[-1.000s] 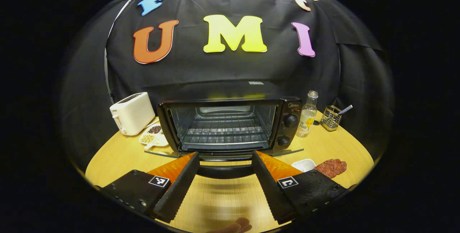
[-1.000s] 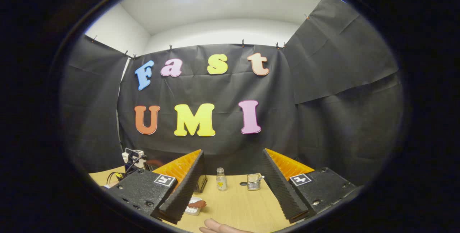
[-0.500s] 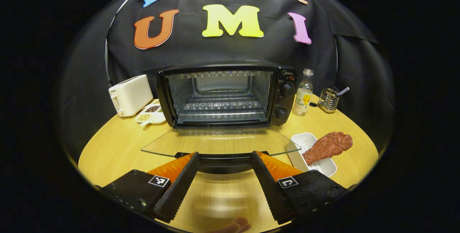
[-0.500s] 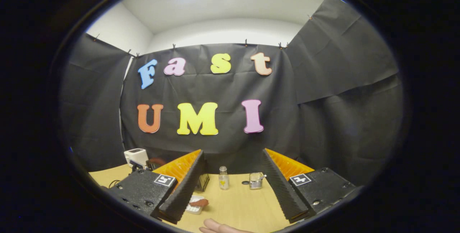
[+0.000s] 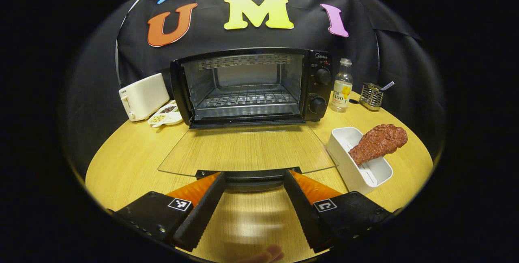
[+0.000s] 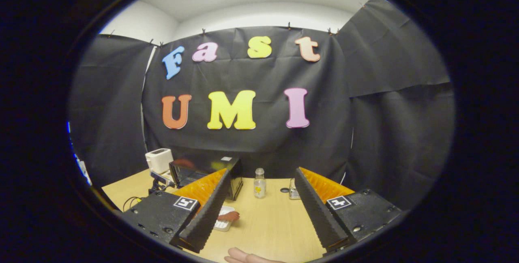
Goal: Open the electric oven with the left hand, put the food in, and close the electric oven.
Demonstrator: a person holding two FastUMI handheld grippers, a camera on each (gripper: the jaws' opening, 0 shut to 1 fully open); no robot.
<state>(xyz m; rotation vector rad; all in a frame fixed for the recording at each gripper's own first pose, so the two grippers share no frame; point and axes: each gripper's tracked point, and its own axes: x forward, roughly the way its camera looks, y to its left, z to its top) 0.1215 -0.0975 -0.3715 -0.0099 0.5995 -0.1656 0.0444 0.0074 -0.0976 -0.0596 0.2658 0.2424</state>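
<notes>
- Left gripper (image 5: 253,182): its two fingers are spread wide apart and hold nothing; the dark handle (image 5: 251,176) of the oven door sits right between the tips, and I cannot tell if a finger touches it.
- Just past the tips, the glass door (image 5: 247,149) lies flat and fully open over the wooden table (image 5: 125,161).
- Straight ahead, behind the door, stands the black oven (image 5: 251,86); its inside is bare, with a wire rack (image 5: 247,99) across it; two knobs (image 5: 323,75) sit on its right side.
- Ahead and to the right, the brown piece of food (image 5: 379,142) leans on the rim of a white tray (image 5: 357,165), sticking out past it.
- Far ahead on the left are a white toaster (image 5: 142,97) and a small dish (image 5: 166,113); far ahead on the right are a clear bottle (image 5: 342,90) and a wire holder (image 5: 372,96).
- Right gripper (image 6: 259,210): its fingers are spread wide and grip nothing; it hangs above the table (image 6: 267,224).
- Ahead of it to the left lie the food (image 6: 229,216) on its tray (image 6: 224,223) and the oven (image 6: 206,172); the bottle (image 6: 259,182) stands straight ahead.
</notes>
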